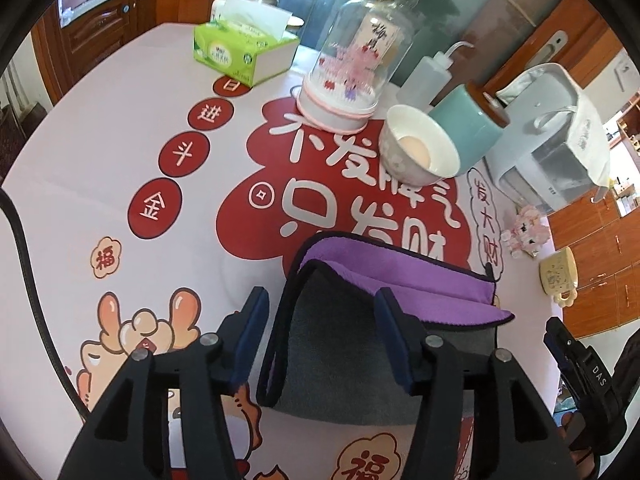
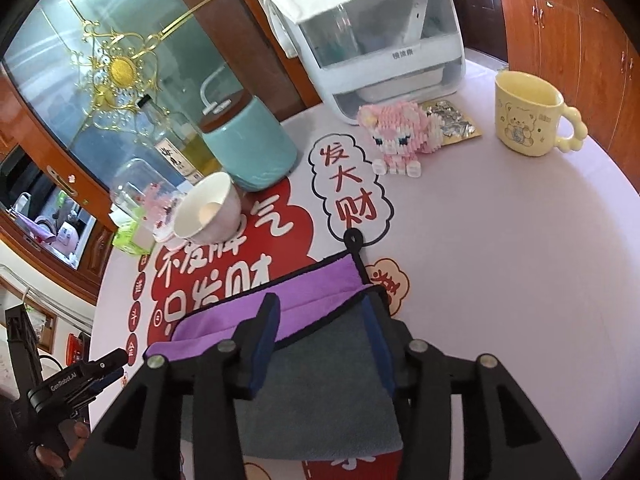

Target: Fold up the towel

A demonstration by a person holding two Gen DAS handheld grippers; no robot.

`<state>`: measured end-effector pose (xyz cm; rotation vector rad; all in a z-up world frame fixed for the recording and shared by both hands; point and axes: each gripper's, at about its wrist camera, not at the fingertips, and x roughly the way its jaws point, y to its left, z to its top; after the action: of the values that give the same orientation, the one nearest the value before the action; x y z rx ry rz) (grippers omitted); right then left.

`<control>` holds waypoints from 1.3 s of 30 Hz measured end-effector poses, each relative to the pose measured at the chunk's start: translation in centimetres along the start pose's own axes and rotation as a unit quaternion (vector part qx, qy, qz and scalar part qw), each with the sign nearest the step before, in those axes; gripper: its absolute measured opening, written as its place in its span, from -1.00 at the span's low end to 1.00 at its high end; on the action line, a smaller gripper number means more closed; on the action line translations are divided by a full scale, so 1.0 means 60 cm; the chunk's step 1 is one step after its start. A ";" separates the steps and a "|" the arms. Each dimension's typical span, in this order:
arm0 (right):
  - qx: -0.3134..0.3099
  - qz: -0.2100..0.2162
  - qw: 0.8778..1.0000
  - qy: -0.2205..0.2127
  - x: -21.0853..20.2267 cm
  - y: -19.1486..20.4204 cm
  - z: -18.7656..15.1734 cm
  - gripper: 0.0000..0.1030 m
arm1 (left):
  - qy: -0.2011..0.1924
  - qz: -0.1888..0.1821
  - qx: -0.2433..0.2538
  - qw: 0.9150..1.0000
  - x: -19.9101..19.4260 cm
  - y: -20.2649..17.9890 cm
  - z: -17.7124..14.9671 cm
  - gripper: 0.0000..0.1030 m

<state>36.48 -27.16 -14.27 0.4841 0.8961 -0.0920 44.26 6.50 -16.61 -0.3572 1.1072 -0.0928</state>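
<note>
A small towel, grey on one side and purple on the other with a dark hem, lies folded on the printed tablecloth. The grey flap lies over the purple layer. My left gripper is open, its fingers astride the towel's left folded edge. In the right wrist view the same towel lies under my right gripper, which is open over the grey flap's far edge. The towel's black hanging loop points away.
Behind the towel stand a white bowl, a teal canister, a glass dome ornament, a green tissue box, a squeeze bottle, a white appliance, a pink brick toy and a yellow mug.
</note>
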 end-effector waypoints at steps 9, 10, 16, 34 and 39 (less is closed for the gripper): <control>-0.002 0.013 1.000 -0.017 -0.063 -0.001 -0.023 -0.12 | -0.034 -0.001 0.025 0.999 -0.078 -0.012 -0.041 0.09; -0.001 0.015 1.000 -0.018 -0.071 -0.002 -0.026 -0.12 | -0.038 0.002 0.031 0.999 -0.088 -0.015 -0.049 0.13; -0.002 0.028 0.999 -0.028 -0.139 -0.011 -0.060 -0.11 | -0.064 0.013 0.054 0.996 -0.166 -0.025 -0.111 0.22; -0.034 0.064 0.997 -0.010 -0.367 -0.078 -0.252 0.75 | -0.088 0.017 0.079 0.993 -0.374 -0.050 -0.415 0.68; -0.054 0.076 0.996 0.003 -0.413 -0.088 -0.312 0.93 | -0.084 0.030 0.078 0.993 -0.408 -0.060 -0.503 0.68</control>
<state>5.83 -26.60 -6.98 0.4508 0.8635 0.0964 6.87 2.13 -6.41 -0.1878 0.9371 -0.0942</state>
